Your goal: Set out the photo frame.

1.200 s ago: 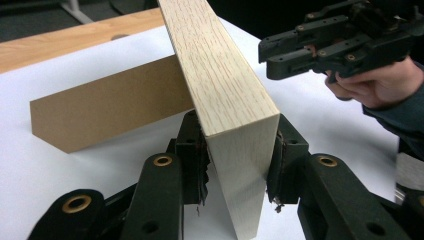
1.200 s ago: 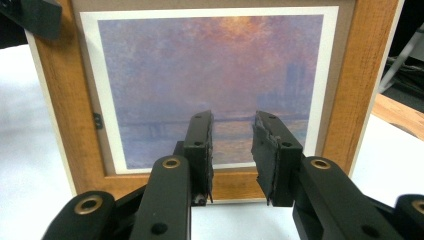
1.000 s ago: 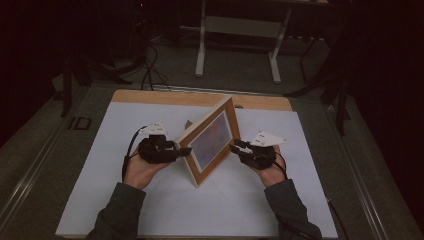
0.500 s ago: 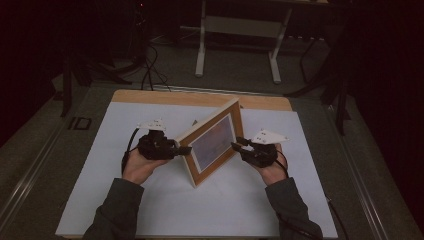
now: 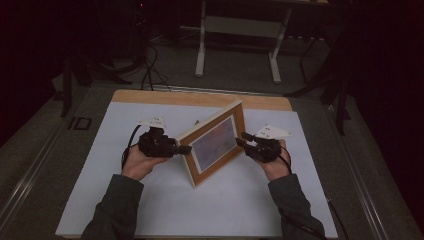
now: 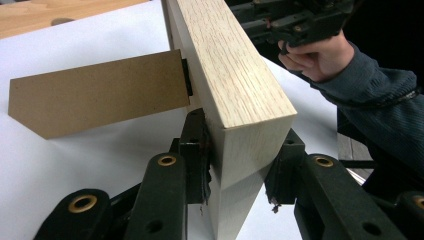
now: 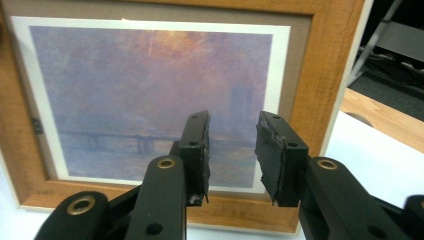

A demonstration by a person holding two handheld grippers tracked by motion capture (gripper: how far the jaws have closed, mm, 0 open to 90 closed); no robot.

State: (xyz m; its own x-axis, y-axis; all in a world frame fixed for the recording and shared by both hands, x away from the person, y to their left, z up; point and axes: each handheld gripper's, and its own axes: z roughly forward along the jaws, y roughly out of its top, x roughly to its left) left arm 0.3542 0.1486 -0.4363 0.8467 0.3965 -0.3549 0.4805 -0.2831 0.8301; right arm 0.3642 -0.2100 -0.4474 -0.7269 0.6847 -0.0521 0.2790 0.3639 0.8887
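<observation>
Swung a little since a second ago: picture frame [image 5: 215,142], its face turned more toward the near edge of the white table [image 5: 170,210]. Stands upright mid-table on its lower edge, brown cardboard easel back [image 6: 100,92] propped behind. Pale oak moulding, straight-grained, square-cornered; inside, white mat around a hazy mauve river-and-bridge print. Left gripper [image 5: 181,149] clamped across the frame's end corner. Right gripper [image 7: 232,150] just before the picture, jaws parted, holding nothing.
</observation>
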